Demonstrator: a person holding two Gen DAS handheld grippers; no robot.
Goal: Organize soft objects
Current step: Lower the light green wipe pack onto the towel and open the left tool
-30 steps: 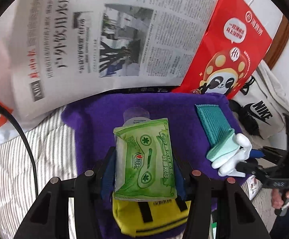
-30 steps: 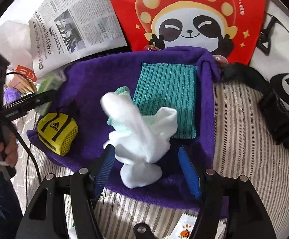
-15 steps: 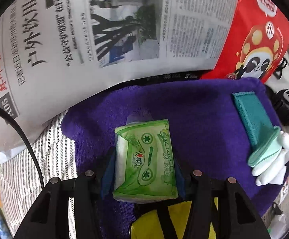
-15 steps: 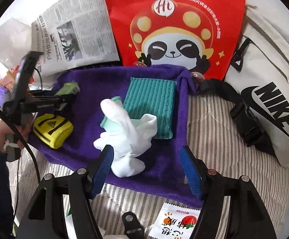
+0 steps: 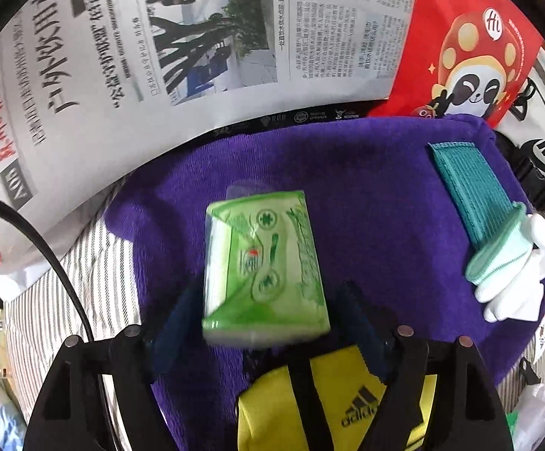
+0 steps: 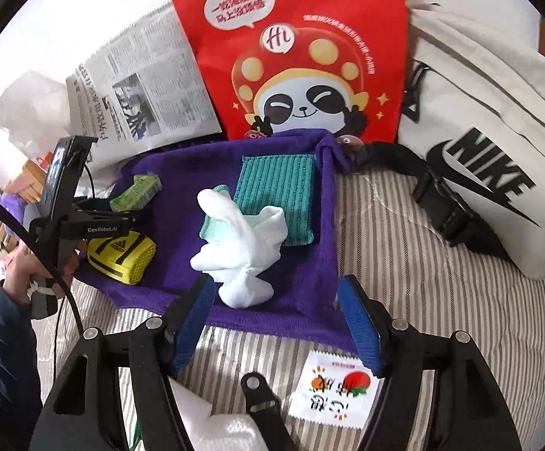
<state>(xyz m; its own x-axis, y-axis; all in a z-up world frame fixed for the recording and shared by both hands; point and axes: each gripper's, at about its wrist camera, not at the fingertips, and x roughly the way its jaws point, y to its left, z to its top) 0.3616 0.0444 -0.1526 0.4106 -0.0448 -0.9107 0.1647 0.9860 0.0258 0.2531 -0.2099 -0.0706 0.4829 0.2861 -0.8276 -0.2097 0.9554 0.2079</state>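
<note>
the left tongs had just been opening; the green tissue pack lay between the blue pads with a gap on either side, so it was judged released onto the purple towel rather than gripped, though its blurred outline left it unclear whether it had fully settled. the right tongs stood apart and empty, hovering at the near edge of the towel just short of the white sock bundle. four soft items were on the towel: the tissue pack, the yellow adidas pouch just beside it, the sock bundle near the middle, and the folded teal cloth touching the bundle. judgement: the gathering was well advanced. what remained appeared to be tidying the bundle, which overlapped the teal cloth, and perhaps squaring the tissue pack against the pouch. a small printed sachet lay off the towel on the striped bed cover beneath the right tongs; whether it belonged to the task could not be told. around the towel stood a newspaper, a red panda bag and a white nike bag with a black strap; none blocked access. the left tongs and their cable crowded the towel's left side.
</note>
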